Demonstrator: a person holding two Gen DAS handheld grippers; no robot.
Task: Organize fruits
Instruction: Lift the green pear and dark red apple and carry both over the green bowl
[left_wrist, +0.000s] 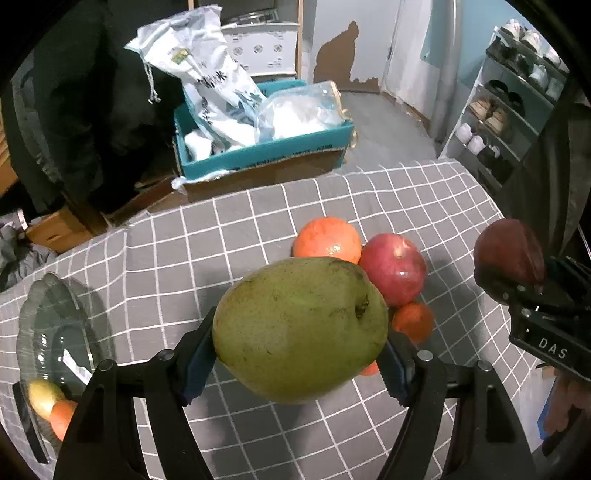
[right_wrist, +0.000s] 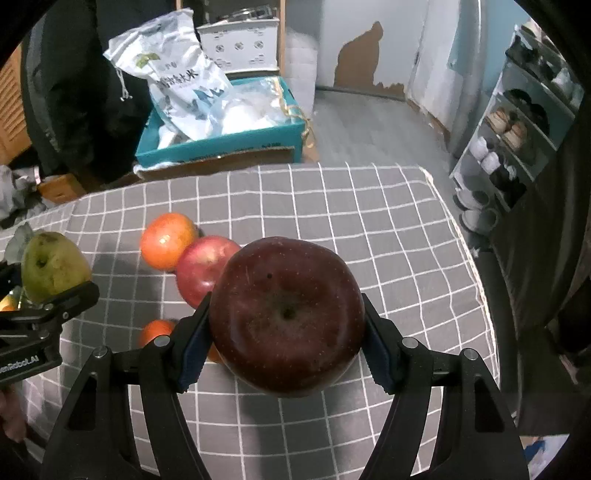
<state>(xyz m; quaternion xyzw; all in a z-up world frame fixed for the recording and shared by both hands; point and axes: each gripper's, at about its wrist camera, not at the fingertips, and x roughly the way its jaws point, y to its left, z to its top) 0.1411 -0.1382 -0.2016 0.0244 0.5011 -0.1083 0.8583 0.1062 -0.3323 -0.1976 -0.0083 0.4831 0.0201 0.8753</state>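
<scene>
Pear (left_wrist: 300, 328) clamped in left claw (left_wrist: 300, 354); dark apple (right_wrist: 287, 319) in right claw (right_wrist: 287, 343).

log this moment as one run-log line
left claw: shut on green pear | right claw: shut on dark red apple | on cloth: red apple, large orange | glass bowl: holds fruit

Tablecloth (left_wrist: 177, 258): grey with a white grid pattern. Pear (left_wrist: 299, 328): dull green with brown speckles. Dark apple (right_wrist: 286, 317): deep maroon with pale flecks. Behind the pear: one bright orange fruit (left_wrist: 327, 238) and one red apple (left_wrist: 393, 269) with lighter streaks. Box (left_wrist: 258, 153) beyond the tablecloth: teal rim, brown cardboard sides. Both grippers: black with blue pads.
</scene>
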